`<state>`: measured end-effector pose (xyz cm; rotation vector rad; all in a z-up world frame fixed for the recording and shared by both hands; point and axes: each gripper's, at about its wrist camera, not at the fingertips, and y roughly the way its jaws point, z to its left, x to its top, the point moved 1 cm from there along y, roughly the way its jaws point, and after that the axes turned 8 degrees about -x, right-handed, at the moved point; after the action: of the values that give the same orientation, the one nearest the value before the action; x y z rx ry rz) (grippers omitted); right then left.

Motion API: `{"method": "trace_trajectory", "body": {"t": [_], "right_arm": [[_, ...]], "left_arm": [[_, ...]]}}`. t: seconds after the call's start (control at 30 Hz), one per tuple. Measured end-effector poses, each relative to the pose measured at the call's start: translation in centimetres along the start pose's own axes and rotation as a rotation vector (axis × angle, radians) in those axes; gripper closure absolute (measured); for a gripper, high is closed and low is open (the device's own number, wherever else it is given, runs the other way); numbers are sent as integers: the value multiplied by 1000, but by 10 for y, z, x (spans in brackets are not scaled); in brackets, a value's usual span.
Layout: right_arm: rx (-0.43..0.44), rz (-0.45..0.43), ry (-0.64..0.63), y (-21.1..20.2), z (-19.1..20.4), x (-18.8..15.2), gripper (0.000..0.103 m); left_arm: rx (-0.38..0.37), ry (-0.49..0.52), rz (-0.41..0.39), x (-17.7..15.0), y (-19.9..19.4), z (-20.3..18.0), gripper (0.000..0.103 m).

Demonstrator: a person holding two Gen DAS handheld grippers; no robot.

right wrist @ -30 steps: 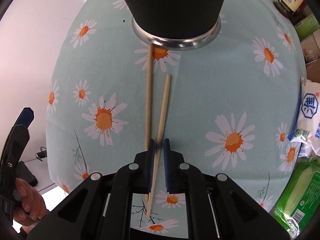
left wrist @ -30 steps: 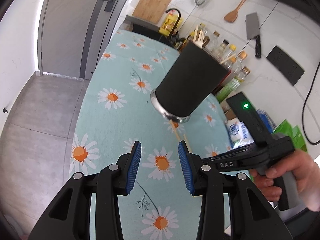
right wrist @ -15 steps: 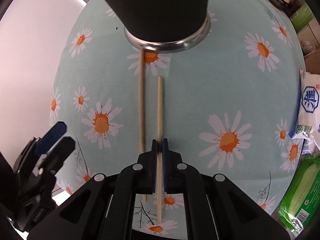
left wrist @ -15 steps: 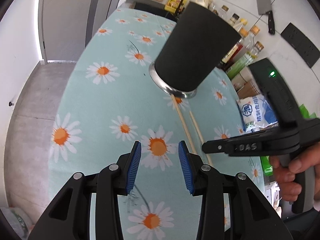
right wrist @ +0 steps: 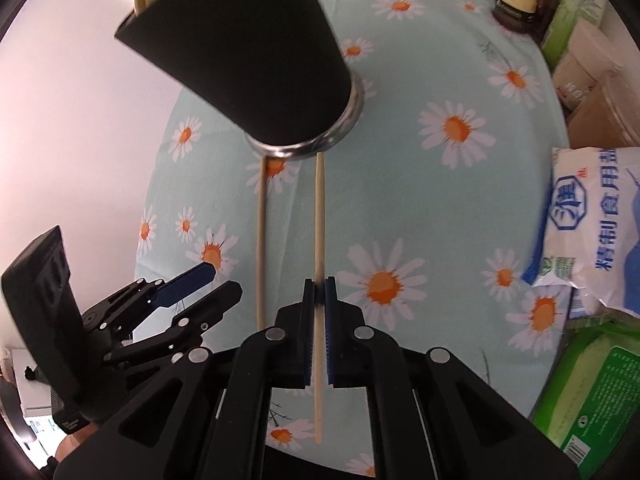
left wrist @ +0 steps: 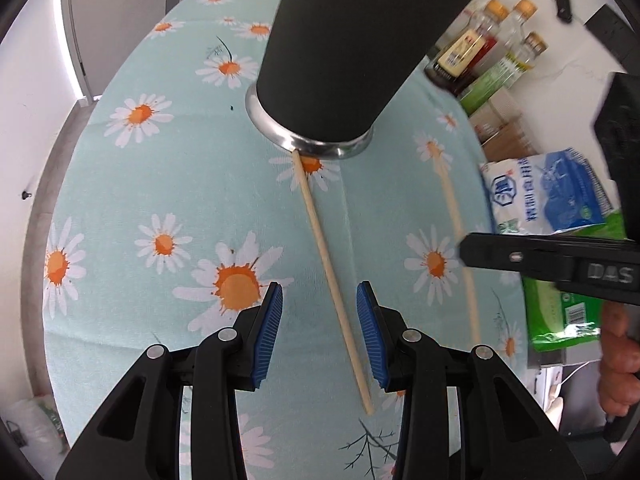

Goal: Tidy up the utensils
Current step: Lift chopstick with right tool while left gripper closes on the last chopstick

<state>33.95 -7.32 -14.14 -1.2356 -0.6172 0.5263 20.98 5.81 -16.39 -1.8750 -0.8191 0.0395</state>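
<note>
left claw (left wrist: 319,330) spread over a pale wooden chopstick lying on the daisy-print table (left wrist: 160,184), tall black utensil cup (left wrist: 356,44) at twelve o'clock, right claw (right wrist: 319,312) pinching a second wooden chopstick (right wrist: 319,216) lifted at three o'clock

The black holder (left wrist: 352,48) loses its top at the frame edge in the left wrist view. A blurred chopstick (left wrist: 456,216) runs behind the right gripper's arm. Bottle labels (left wrist: 460,56) are too small to read. The hand (left wrist: 618,364) is cut off.
</note>
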Motion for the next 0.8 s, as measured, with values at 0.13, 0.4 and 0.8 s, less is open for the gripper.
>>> {"method": "trace_trajectory", "body": {"t": [0.13,0.4,0.8], "right_arm": [[26,-24,19,-8,-17,-5,98],[88,-42,28,-8,-28,-11,98],[143,-55,-14,-12,-30,-12,98]], "left_arm": [[61,8,49,7,14,-10,66],[179,-14,103,18,32,-19,73],[257,-59,103,36,46,-21,98]]}}
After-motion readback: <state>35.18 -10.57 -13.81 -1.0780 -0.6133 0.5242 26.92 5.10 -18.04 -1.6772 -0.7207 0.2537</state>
